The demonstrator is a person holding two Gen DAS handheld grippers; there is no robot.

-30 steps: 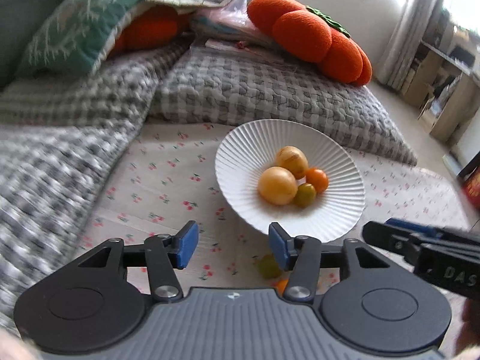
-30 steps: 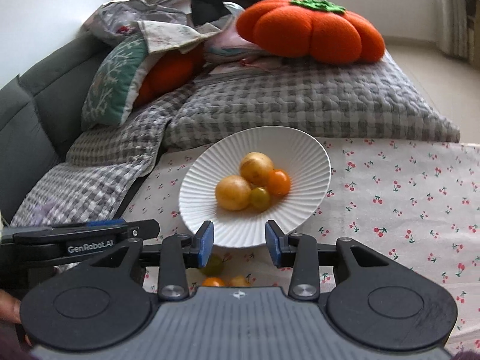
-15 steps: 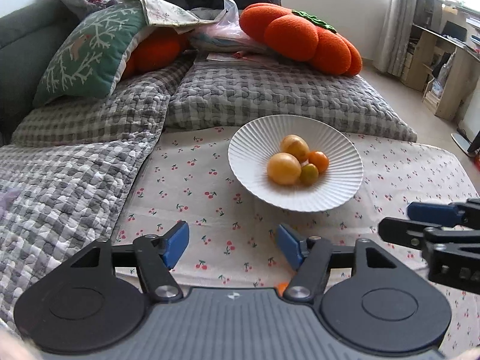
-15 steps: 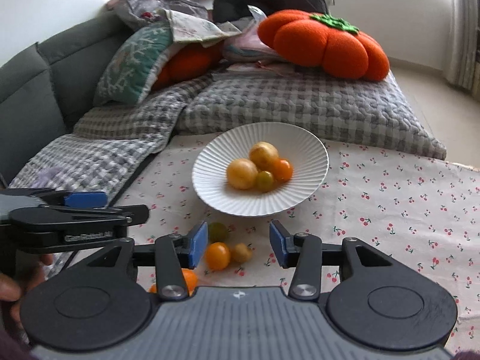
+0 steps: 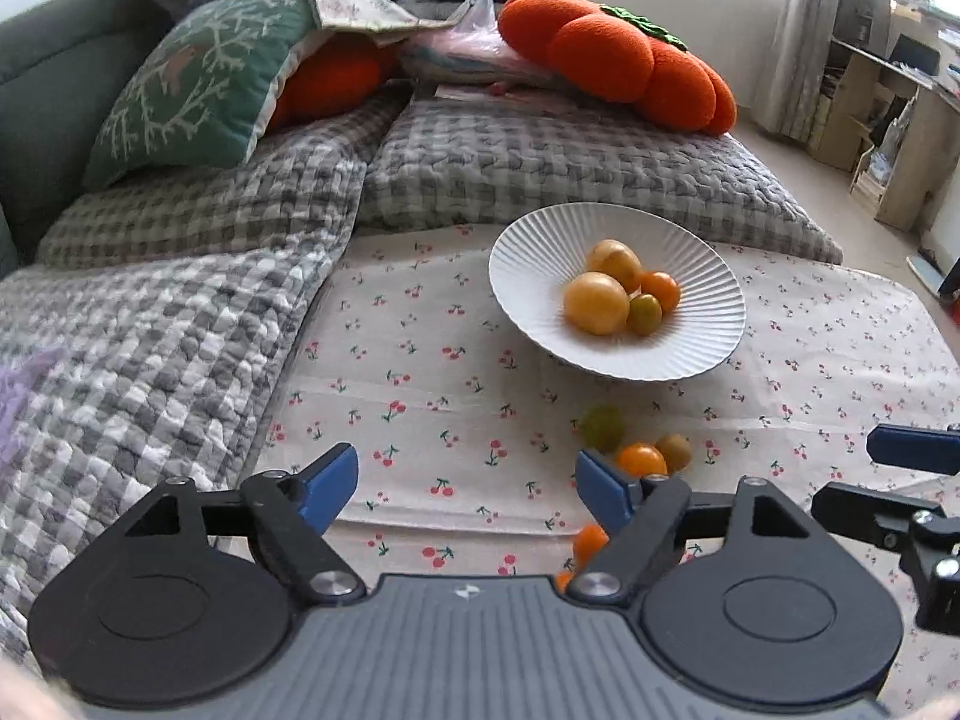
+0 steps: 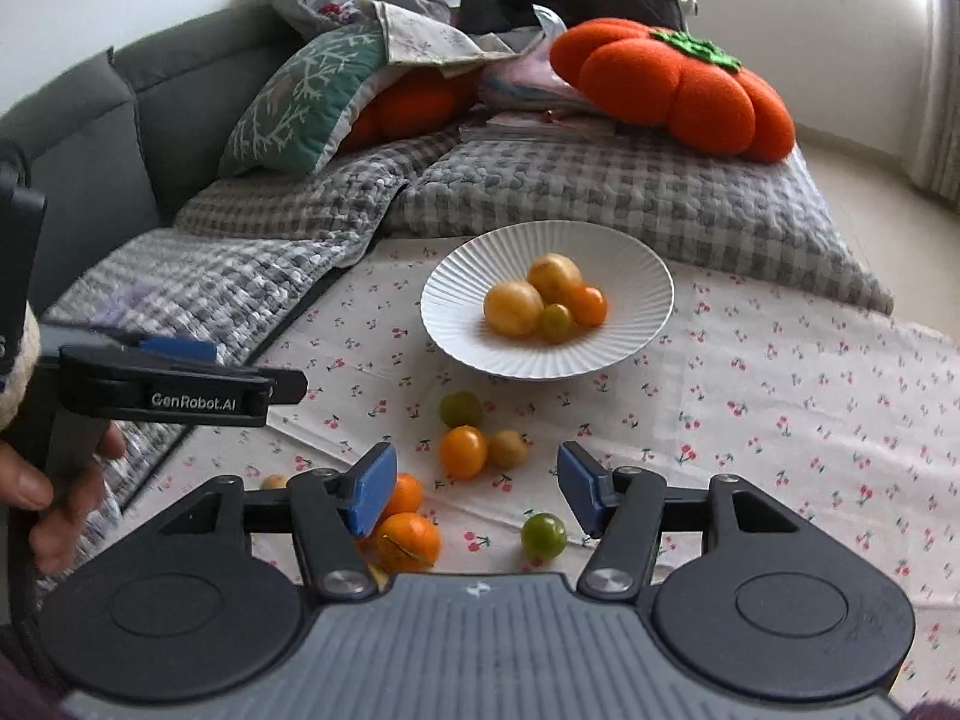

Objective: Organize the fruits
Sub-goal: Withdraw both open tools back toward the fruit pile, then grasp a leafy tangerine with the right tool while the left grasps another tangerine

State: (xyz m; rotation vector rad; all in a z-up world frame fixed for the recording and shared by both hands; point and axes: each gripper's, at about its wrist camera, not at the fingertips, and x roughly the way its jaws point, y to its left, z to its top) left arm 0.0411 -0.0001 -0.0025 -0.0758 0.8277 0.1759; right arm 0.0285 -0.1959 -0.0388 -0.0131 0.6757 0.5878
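Fruits loose on cherry-print cloth near its front edge, green tomato, orange tomato, mandarin, more heaped in white ribbed plate mid-cloth, left hand-held gripper and right hand-held gripper both spread wide, holding nothing.

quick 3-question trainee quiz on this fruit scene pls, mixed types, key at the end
1. True or false: the white plate holds four fruits.
2. The green fruit nearest the right gripper lies: A) on the plate B) on the cherry-print cloth C) between shut fingers
3. Fill in: both the right gripper and the left gripper are ____ and hold nothing.

Key: 1 true; 2 B; 3 open
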